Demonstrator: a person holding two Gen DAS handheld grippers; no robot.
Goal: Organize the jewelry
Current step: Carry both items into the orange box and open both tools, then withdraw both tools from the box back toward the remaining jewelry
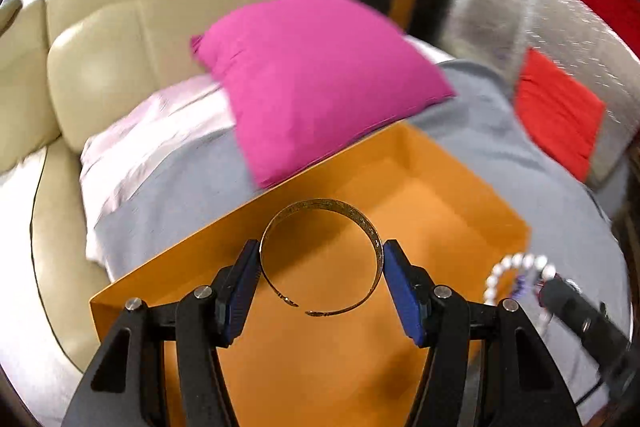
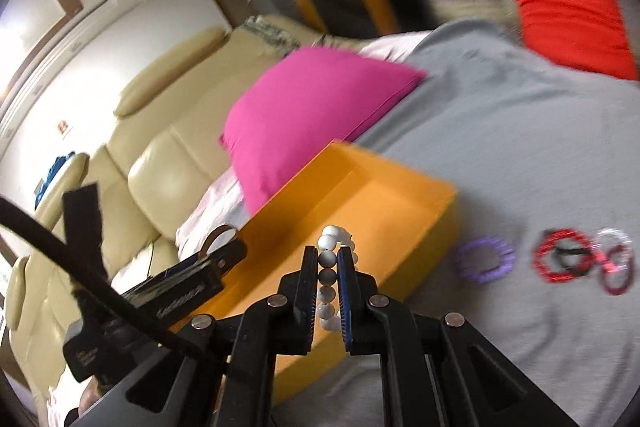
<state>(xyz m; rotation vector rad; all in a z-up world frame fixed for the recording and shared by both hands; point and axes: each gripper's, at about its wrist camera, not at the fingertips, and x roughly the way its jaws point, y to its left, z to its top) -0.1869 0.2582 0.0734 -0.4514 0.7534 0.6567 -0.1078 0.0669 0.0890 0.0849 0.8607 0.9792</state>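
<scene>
Item 1: gold open cuff bangle (image 1: 320, 259), clamped across its width by the left gripper (image 1: 320, 281), over the orange box (image 1: 460, 187).
Item 2: white bead bracelet (image 2: 329, 267), pinched in the narrow right gripper (image 2: 326, 291) above the box's near right wall.
Loose stock: purple bracelet (image 2: 485, 259) and red bracelets (image 2: 560, 261) on the grey bedspread (image 2: 500, 147), right of the box.
Step, as judged: carrying 2 pieces for boxing. Next: lower each inside, then release.

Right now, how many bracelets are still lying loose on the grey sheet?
3: a purple bracelet nearest the orange box, then a red bracelet, then a dark red bracelet. Motion blur may hide more.
</scene>
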